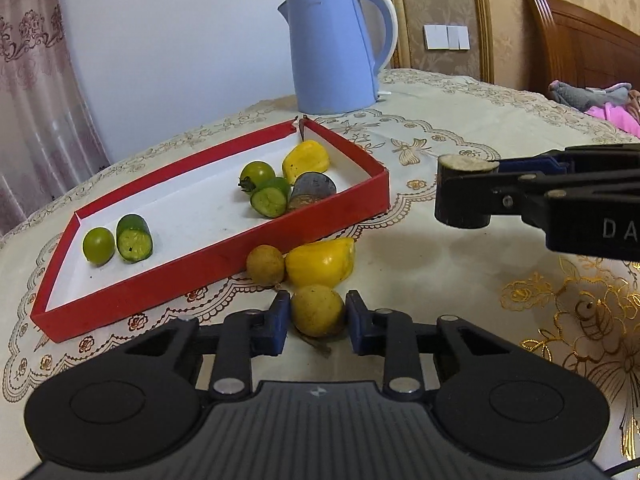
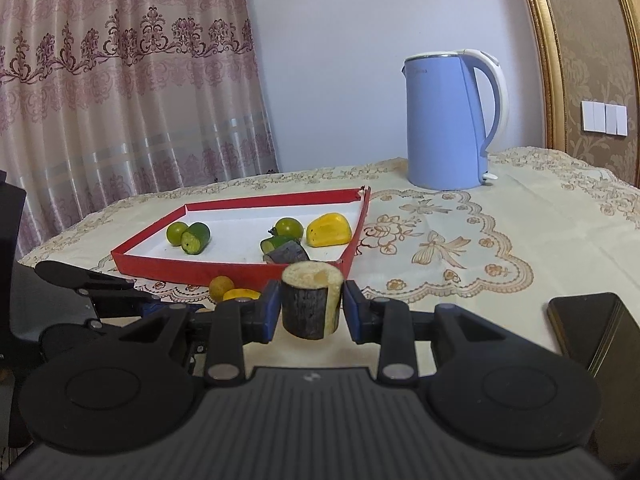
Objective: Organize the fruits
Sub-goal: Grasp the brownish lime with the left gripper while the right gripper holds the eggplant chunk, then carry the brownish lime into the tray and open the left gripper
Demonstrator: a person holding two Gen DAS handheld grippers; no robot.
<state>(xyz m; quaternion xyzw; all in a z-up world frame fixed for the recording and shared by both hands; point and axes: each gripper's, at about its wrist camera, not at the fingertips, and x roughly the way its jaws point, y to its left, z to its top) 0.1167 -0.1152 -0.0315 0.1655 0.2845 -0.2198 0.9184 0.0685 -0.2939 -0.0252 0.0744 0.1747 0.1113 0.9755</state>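
My left gripper [image 1: 317, 307] is low over the tablecloth, its blue pads pressed on both sides of a round brownish-yellow fruit [image 1: 316, 314]. Just beyond it lie a second round brown fruit [image 1: 265, 264] and a yellow pepper-like piece [image 1: 320, 262], against the red tray [image 1: 224, 256]. The tray holds two green tomatoes, two cucumber pieces, a yellow piece [image 1: 306, 157] and a dark cane piece [image 1: 312, 190]. My right gripper [image 2: 312, 300] is shut on another dark cane piece with a pale cut top [image 2: 310, 308], held above the table to the right of the tray.
A blue electric kettle [image 2: 444, 120] stands behind the tray's far corner. A black flat object [image 2: 588, 320] lies at the right near the table edge. A curtain hangs at the left. A wooden headboard [image 1: 580, 40] is at the far right.
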